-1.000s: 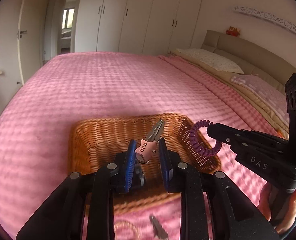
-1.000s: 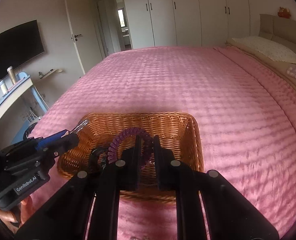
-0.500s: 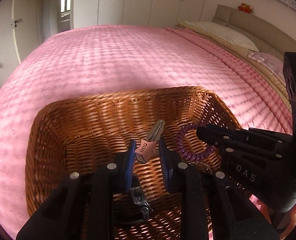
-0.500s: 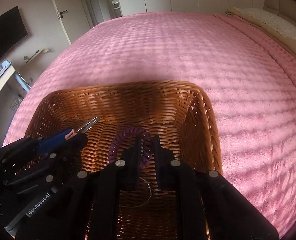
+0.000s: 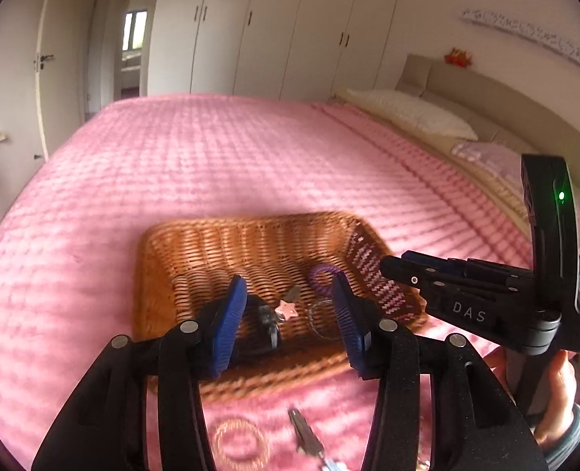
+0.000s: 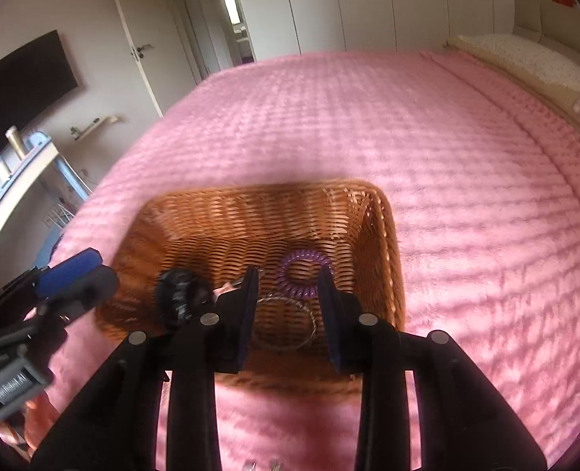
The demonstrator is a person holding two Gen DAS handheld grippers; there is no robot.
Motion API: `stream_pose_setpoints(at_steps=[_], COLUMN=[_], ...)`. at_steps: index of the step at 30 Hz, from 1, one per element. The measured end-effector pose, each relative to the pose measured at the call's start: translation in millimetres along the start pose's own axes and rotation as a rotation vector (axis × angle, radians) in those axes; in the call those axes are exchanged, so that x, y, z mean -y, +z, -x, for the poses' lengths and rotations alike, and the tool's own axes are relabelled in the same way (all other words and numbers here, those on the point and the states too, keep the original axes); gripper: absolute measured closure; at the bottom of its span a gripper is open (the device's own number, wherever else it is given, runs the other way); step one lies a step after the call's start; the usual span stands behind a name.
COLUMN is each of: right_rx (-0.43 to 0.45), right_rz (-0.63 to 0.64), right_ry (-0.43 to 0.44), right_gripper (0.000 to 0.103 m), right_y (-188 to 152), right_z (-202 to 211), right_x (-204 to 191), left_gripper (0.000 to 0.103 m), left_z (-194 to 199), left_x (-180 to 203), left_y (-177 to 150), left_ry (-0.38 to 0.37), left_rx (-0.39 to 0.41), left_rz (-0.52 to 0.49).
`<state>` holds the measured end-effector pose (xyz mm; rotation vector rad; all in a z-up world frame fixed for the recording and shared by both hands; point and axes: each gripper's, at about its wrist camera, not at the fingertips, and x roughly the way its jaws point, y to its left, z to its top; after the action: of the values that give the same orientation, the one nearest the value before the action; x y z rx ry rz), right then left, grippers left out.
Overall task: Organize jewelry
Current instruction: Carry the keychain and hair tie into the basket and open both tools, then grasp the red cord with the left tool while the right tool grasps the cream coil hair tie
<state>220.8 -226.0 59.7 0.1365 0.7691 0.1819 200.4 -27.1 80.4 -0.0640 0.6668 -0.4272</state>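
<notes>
A brown wicker basket (image 5: pixel 164 259) (image 6: pixel 384 243) sits on the pink bed. In it lie a purple spiral hair tie (image 6: pixel 303 272) (image 5: pixel 321 276), a pink star hair clip (image 5: pixel 288 308), a black scrunchie (image 6: pixel 178 296) (image 5: pixel 264 320) and a thin wire bangle (image 6: pixel 290 324). My left gripper (image 5: pixel 290 325) is open and empty above the basket's near edge. My right gripper (image 6: pixel 290 310) is open and empty above the basket; it also shows in the left wrist view (image 5: pixel 392 265). On the blanket in front of the basket lie a pale ring (image 5: pixel 239 441) and a metal clip (image 5: pixel 307 437).
The pink quilted blanket (image 6: pixel 368 117) covers the bed. Pillows (image 5: pixel 411 115) and a headboard (image 5: pixel 486 90) are at the far right. White wardrobes (image 5: pixel 270 27) and a door (image 6: pixel 137 43) stand behind. A desk (image 6: pixel 19 172) and a wall TV (image 6: pixel 19 86) are at the left.
Both grippers opened: the pink clip and the purple hair tie dropped into the basket. Both grippers then pulled up and back from the basket.
</notes>
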Motion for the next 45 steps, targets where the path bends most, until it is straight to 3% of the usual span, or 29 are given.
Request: stream_pose_setpoints(at_steps=[7,13,18,24,29,33,37,38,39,45], right_rx=[0.124,0.128,0.054,-0.049,-0.098,-0.120,-0.134,-0.139,-0.138,-0.141], right_rz=[0.066,0.077,0.019,-0.031,-0.035,-0.024,0.010,0.024,0.034,0.057], right_ry=[0.029,0.041,0.058,0.067,0.070,0.054,0.046,0.041,0.032,0.031], right_gripper=[0.075,0.075,0.075,0.075,0.075,0.075,0.088,0.089,0.089,0.093], right_y=[-45.1,-106.5,-159.2,-205.3,-218.5,-219.6,-220.0,-220.8,-221.6,-228.3], right_z=[100.8,133.5,120.8,91.0,73.3,63.5,58.8,58.2,58.5,75.9], right_x=[-25.0,-24.6,-8.8,0.5,-2.6,-6.2,-12.3,-14.8,-16.5,-15.9], left_gripper=[0.059,0.059,0.059,0.059,0.059,0.061,0.075,0.090,0.098,0.101], left_z=[93.2,128.6,116.9,76.1,51.4,39.1,28.0,26.7,25.3,49.1], left_x=[21.2,31.7,34.1,38.6,46.7,56.7,63.3,65.0,65.5,53.6], left_y=[-29.9,-83.6,-137.6,-189.9,-209.5,-210.8,-208.1,-208.2,-208.8,-208.1], left_ry=[-0.039,-0.088,-0.120,-0.147,-0.171,-0.148,-0.086,-0.064,-0.049,-0.026], left_rx=[0.095,0.080,-0.013,-0.159,-0.236,-0.274,-0.291,-0.291,-0.296,-0.280], left_rz=[0.000,0.021,0.051,0.078,0.074,0.041,0.009,-0.005,-0.017,-0.017])
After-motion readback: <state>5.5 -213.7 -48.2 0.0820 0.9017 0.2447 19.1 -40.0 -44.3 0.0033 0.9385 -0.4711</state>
